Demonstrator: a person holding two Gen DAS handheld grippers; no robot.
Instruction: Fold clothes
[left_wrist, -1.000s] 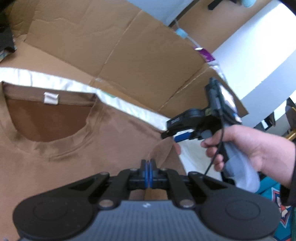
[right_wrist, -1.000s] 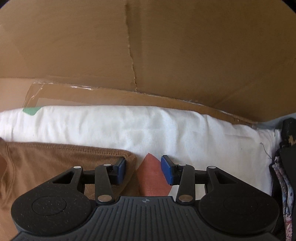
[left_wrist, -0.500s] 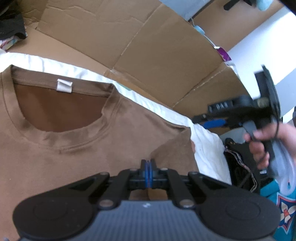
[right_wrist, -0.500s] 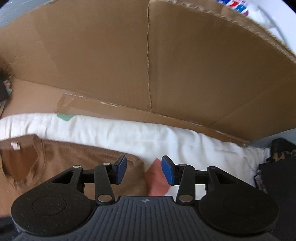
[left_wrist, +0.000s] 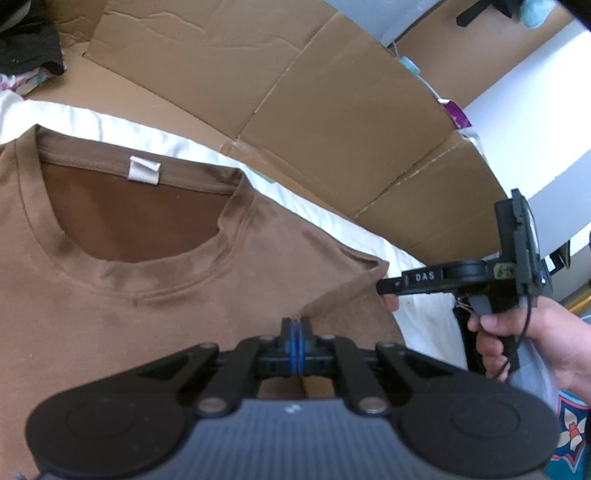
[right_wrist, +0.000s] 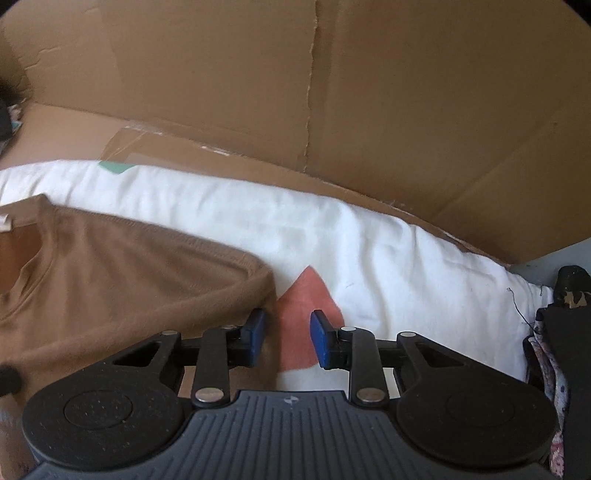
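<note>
A brown T-shirt (left_wrist: 122, 317) lies flat on a white cloth (left_wrist: 332, 221), neckline and white label (left_wrist: 144, 170) facing up. My left gripper (left_wrist: 295, 330) is shut, with a raised crease of the shirt's folded sleeve running into its pads. My right gripper (left_wrist: 386, 290) is held by a hand (left_wrist: 517, 332) at the shirt's shoulder corner. In the right wrist view the right gripper (right_wrist: 288, 336) has its jaws closing; the shirt (right_wrist: 129, 280) edge lies by the left pad, and only a pink triangular patch (right_wrist: 308, 295) on the cloth shows between the pads.
Cardboard walls (left_wrist: 314, 110) (right_wrist: 332, 92) stand behind the white cloth (right_wrist: 406, 258). A pile of patterned and dark clothes (right_wrist: 550, 362) lies at the cloth's right end. Dark clothing (left_wrist: 29, 48) sits at the far left.
The right gripper came down from the raised right side to the shirt's shoulder corner, and its jaws narrowed. The left view shifted so more of the collar shows.
</note>
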